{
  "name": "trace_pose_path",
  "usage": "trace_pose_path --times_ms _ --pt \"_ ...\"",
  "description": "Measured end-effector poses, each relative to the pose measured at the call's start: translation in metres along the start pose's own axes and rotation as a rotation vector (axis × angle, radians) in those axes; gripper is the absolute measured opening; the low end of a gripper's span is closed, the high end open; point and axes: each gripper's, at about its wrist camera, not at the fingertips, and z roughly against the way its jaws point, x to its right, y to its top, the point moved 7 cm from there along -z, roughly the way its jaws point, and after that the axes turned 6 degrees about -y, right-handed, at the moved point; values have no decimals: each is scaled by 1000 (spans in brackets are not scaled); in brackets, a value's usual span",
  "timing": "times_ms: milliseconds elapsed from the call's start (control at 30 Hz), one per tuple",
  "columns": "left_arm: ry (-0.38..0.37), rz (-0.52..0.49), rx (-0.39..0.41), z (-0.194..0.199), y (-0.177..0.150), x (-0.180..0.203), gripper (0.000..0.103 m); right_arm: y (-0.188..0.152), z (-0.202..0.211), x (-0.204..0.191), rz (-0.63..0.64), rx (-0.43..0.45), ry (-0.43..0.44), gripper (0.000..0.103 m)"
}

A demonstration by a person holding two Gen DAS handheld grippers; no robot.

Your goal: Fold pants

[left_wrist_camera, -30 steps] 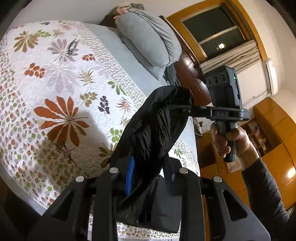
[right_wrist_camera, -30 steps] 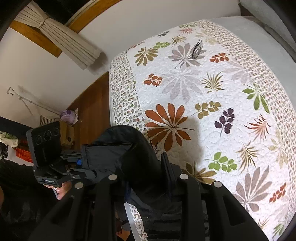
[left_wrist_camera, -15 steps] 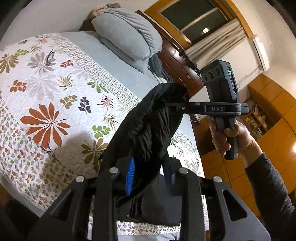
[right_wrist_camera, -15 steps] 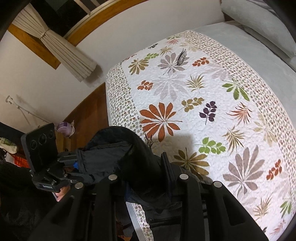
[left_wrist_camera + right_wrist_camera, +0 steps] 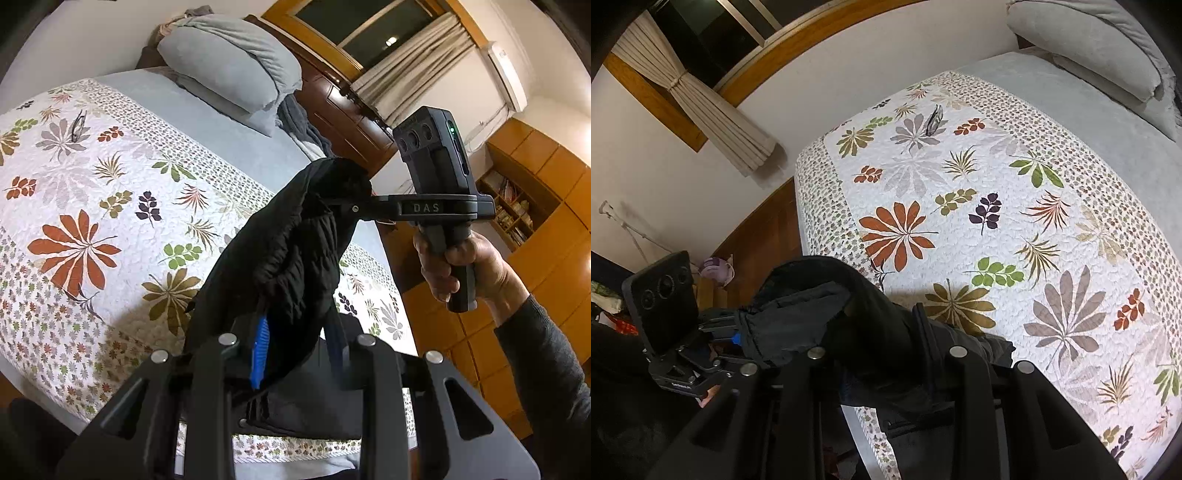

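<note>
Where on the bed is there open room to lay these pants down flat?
The floral quilt is mostly bare between its near edge and the grey sheet. Only a small dark item lies far across it. The head end is crowded by grey pillows. Both hand-held grippers hold the black pants aloft.

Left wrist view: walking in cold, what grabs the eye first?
The black pants, bunched and hanging in mid-air, pinched between the left hand-held gripper at the bottom and the right hand-held gripper at their top end. Behind them lies the white floral quilt over the bed, with grey pillows stacked at its head.
</note>
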Motion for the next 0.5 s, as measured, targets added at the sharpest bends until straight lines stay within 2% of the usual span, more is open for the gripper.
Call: trace_pose_path --times_ms 500 --pt "-5 -62 -54 -28 -20 32 25 -33 19 19 -4 28 -37 29"
